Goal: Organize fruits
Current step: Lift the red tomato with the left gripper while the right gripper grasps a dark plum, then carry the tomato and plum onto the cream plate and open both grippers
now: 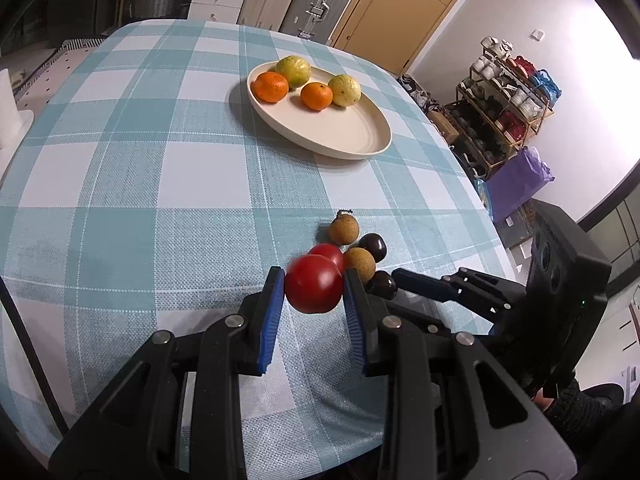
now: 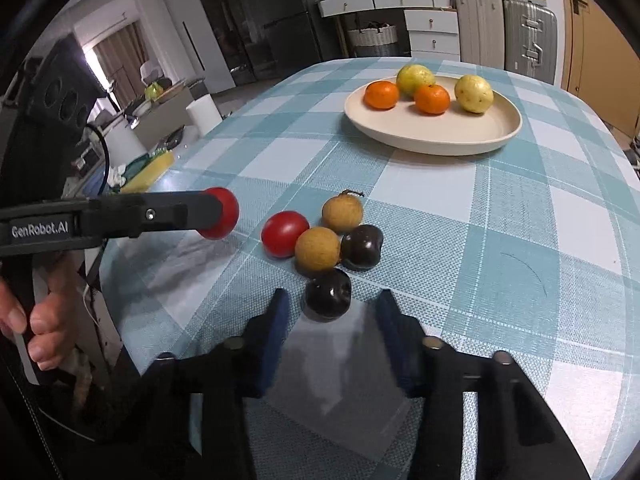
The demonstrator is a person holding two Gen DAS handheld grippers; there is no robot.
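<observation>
A smooth, round red tomato (image 1: 314, 284) is clamped between the blue ribbed pads of the left gripper (image 1: 314, 300), lifted above the woven checked tablecloth (image 1: 160, 160). The right gripper (image 2: 330, 316) is seen with fingers apart around a glossy dark plum (image 2: 329, 295), not pressing it. A shallow cream plate (image 2: 434, 136) holds dimpled citrus.

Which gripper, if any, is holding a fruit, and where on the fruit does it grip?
The left gripper holds a red tomato by its two sides. The right gripper holds nothing.
</observation>
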